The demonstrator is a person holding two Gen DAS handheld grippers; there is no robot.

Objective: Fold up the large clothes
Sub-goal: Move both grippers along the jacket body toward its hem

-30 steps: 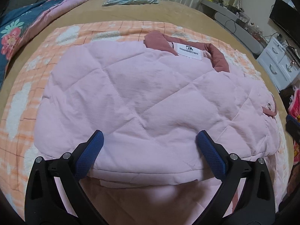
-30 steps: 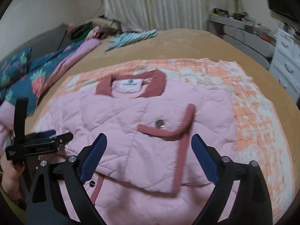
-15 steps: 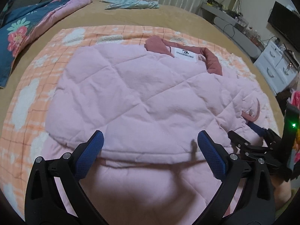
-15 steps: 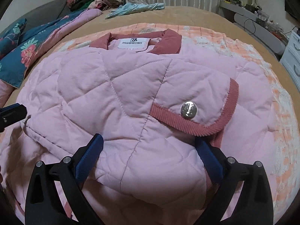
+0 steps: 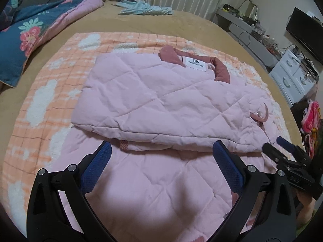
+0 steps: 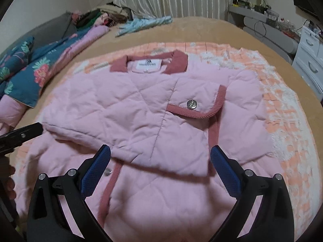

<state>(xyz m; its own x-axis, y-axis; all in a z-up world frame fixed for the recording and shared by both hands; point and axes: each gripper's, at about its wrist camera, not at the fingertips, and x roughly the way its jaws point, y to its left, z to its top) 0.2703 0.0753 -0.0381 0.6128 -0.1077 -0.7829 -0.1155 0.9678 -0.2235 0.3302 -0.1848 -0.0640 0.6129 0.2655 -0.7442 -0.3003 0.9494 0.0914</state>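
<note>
A pink quilted jacket (image 5: pixel 161 100) (image 6: pixel 141 109) with a dark pink collar (image 6: pixel 175 62) lies on a peach checked blanket (image 5: pixel 52 100) (image 6: pixel 282 111) on the bed. Its sides are folded in over the body, and a trimmed flap with a silver button (image 6: pixel 191 103) lies on top. My left gripper (image 5: pixel 161 165) is open above the near, lower part of the jacket, with nothing between its blue pads. My right gripper (image 6: pixel 160 165) is open too, over the folded layer's near edge. It also shows at the right edge of the left wrist view, as the right gripper (image 5: pixel 282 147).
A blue floral quilt (image 5: pixel 24 40) (image 6: pixel 30 70) lies along the bed's left side. A light blue garment (image 5: pixel 145 9) (image 6: pixel 145 23) lies at the far end by the curtain. White drawers (image 5: pixel 294 78) (image 6: pixel 310 64) and a grey shelf (image 5: pixel 242 26) stand to the right.
Both grippers have drawn back toward the jacket's near edge, so more of its lower part shows. The right gripper first swung in close over the folded flap, then backed off.
</note>
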